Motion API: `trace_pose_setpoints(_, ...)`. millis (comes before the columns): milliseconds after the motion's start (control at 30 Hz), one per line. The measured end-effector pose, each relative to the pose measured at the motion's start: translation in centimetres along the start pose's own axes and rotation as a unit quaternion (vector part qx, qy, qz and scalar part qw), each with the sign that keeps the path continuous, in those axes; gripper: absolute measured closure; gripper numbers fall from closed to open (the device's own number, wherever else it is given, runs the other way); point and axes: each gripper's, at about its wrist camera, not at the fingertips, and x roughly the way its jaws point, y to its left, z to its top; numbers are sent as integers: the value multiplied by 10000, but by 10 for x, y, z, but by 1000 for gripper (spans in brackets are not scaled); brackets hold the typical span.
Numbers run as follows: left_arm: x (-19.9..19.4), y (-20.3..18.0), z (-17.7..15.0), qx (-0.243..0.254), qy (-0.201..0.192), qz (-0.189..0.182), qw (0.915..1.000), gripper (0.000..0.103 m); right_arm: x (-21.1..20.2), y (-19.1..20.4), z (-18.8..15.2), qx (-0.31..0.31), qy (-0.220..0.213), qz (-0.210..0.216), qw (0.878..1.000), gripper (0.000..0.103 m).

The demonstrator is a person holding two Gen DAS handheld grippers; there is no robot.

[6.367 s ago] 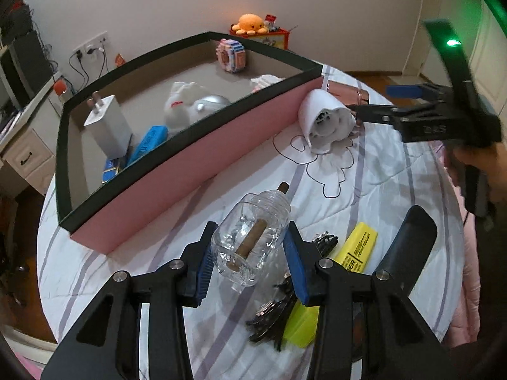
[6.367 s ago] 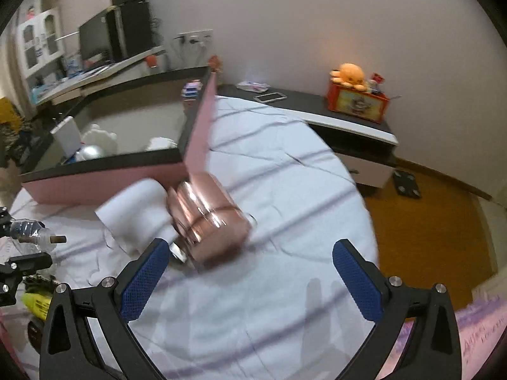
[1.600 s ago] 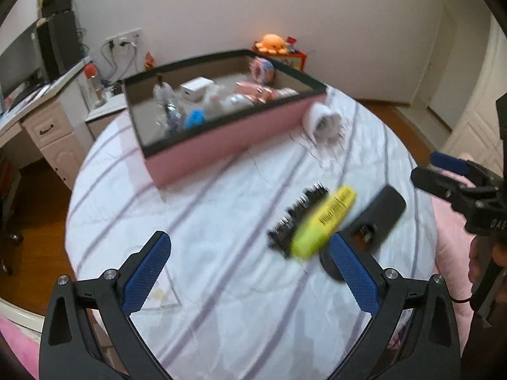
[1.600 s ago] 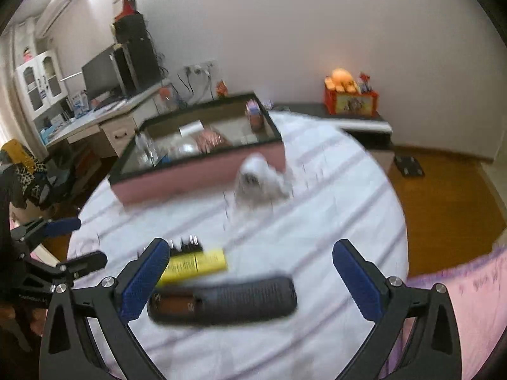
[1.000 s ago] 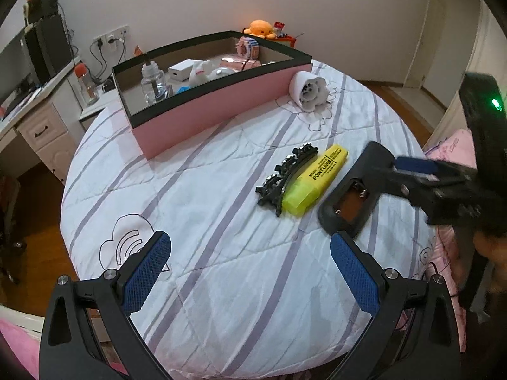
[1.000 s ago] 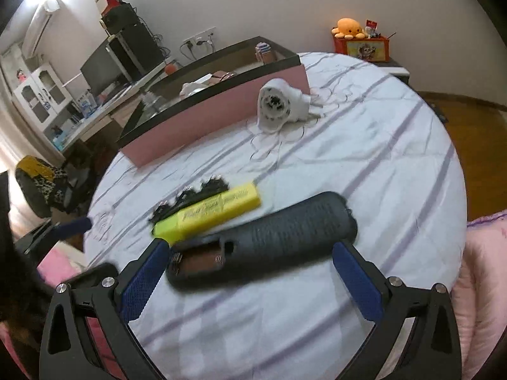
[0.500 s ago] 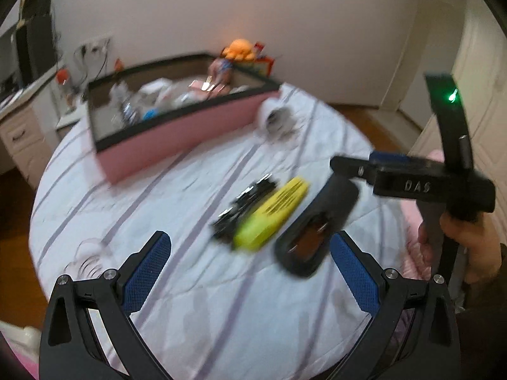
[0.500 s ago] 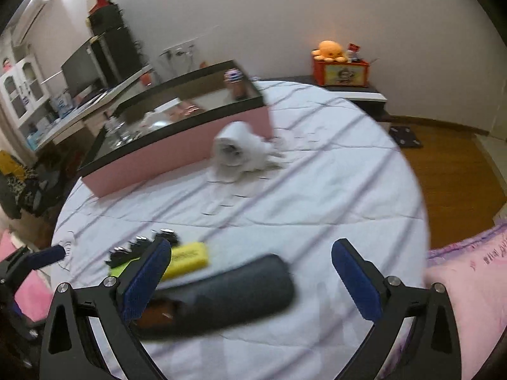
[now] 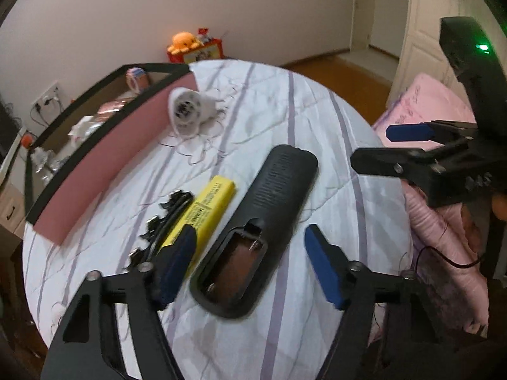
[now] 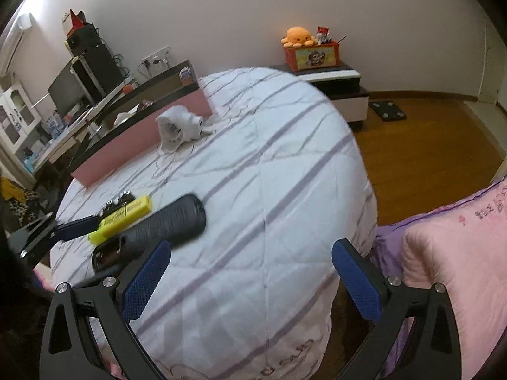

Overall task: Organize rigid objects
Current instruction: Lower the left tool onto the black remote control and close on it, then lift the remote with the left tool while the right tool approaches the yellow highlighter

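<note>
At far left stands the pink box (image 9: 95,171), already holding several items that are too blurred to name. The black clip (image 9: 158,221) and yellow highlighter (image 9: 209,202) lie side by side on the surface (image 9: 285,120). Your left gripper (image 9: 250,269) is spread empty, straddling the near end of the black remote (image 9: 269,215), whose long axis runs away from you. Your right gripper (image 10: 250,281) hangs spread and empty, farther off. A white hair dryer (image 9: 187,114) lies against the box.

I'm seeing my left claw (image 9: 250,261) spreading wide around the remote (image 9: 259,231); the yellow highlighter (image 9: 202,212) is crowding its left finger (image 9: 176,264), while bare bedspread (image 9: 332,190) is lying open by its right finger.
</note>
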Motion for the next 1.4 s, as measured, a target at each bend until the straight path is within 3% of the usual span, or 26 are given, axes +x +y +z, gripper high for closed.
trace_pose_setpoints(67, 10, -1, 4, 57, 144, -91, 9998, 45, 2, -2, -4, -2, 27, 60, 10000, 0)
trace_pose_setpoints(400, 29, 1, 13, -86, 371, -305, 9988, 46, 13, -15, -10, 124, 176, 224, 9995, 0)
trace_pose_setpoints(533, 27, 13, 15, -665, 393, -456, 9960, 52, 15, -15, -11, 141, 205, 218, 9995, 0)
trace_pose_setpoints(667, 26, 26, 14, -1492, 427, -403, 9871, 57, 13, -14, -11, 126, 199, 231, 9995, 0)
trace_pose_setpoints(800, 30, 12, 16, -1225, 489, -83, 9912, 53, 14, -11, -11, 92, 226, 235, 9994, 0)
trace_pose_setpoints(867, 33, 4, 17, -993, 465, 8, 9940, 42, 14, -9, -10, 61, 230, 236, 9994, 0)
trace_pose_setpoints(933, 35, 2, 18, -902, 413, 17, 9951, 40, 14, -8, -9, 62, 229, 231, 9995, 0)
trace_pose_setpoints(1000, 36, 4, 20, -898, 352, -31, 9953, 45, 14, -8, -9, 51, 240, 233, 9994, 0)
trace_pose_setpoints(1033, 34, 5, 20, -879, 310, 2, 9956, 58, 14, -8, -9, 53, 240, 232, 9994, 0)
trace_pose_setpoints(1400, -11, 13, 12, -874, -71, -397, 9954, 59, 9, 9, -6, -96, 142, 249, 9995, 0)
